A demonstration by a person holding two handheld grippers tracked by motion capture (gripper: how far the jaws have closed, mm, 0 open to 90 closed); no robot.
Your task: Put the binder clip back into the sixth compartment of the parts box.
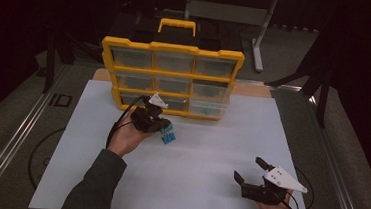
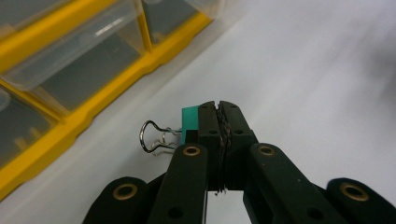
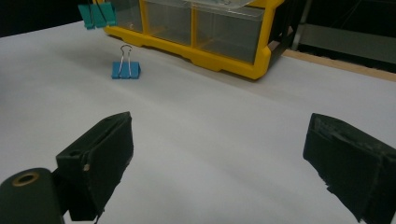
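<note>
High view: the left gripper [image 1: 160, 128] hangs off the board just in front of the yellow drawer organizer [image 1: 173, 47], jaws pinched tight on green binder clips [image 1: 168, 135]; the clips sit at about 4 o'clock from the hand.
Left gripper view: the jaws meet on the wire handles, so the green binder clips [image 2: 189, 122] stick out at 10 o'clock of the tips, with one wire loop [image 2: 153, 136] free beyond them.
Right gripper: the right gripper [image 1: 254, 172] rests near the board's 5 o'clock corner, jaws spread wide with nothing between them.
Loose clip: a blue binder clip [image 3: 125, 69] stands on the white board [image 1: 207, 186], handles up, seen at 11 o'clock in the right gripper view, below the held ones.
Risk, grip: thin wire between flat pads could twist; a swing of the hand may let the clips pivot or slide out.
Risk, bundle: more than one clip seems pinched together, so one could drop.
Risk, drawers: I judge the clips hang near the lower drawers [image 2: 79, 60]; a careless move could knock them against the frame.
</note>
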